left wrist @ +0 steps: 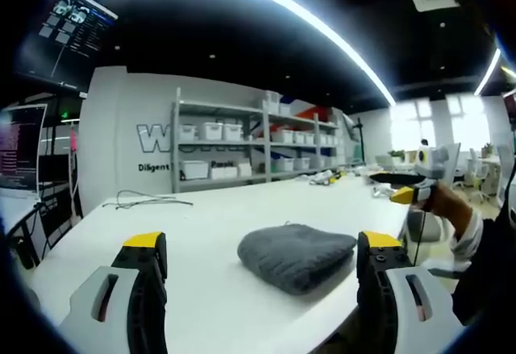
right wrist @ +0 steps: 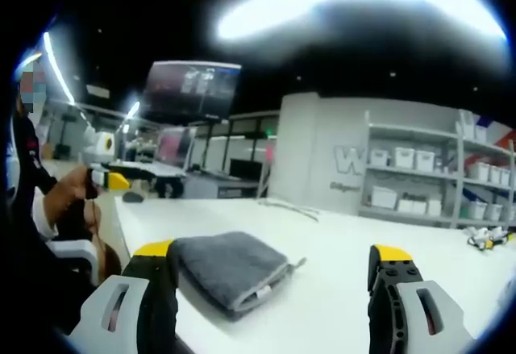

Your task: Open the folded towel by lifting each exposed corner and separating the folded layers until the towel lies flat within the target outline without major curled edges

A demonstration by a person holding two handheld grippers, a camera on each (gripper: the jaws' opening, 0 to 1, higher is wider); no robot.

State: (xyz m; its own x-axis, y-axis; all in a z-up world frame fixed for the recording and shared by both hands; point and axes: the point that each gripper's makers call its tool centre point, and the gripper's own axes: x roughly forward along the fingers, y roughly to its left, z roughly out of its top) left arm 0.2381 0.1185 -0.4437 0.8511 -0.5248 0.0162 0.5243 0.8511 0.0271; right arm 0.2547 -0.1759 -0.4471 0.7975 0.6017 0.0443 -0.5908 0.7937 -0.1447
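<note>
A grey folded towel (left wrist: pixel 297 253) lies on the white table (left wrist: pixel 201 217) near its front edge, a thick rounded bundle. My left gripper (left wrist: pixel 262 245) is open and hovers low in front of it, with the towel ahead between the jaws and untouched. In the right gripper view the towel (right wrist: pixel 230 269) shows a folded edge with a small white tag, and its near side is hidden behind the left jaw. My right gripper (right wrist: pixel 274 253) is open too and holds nothing. A hand holds each gripper: the right gripper (left wrist: pixel 407 194) shows at the right, and the left gripper (right wrist: pixel 111 179) shows at the left.
A loose cable (left wrist: pixel 145 201) lies on the far part of the table. Metal shelves with white bins (left wrist: pixel 242 148) stand behind it, and a monitor (left wrist: pixel 20 148) is at the left. Small items (right wrist: pixel 484 237) sit at the table's right end. A person's sleeve (left wrist: pixel 468 241) is at the table edge.
</note>
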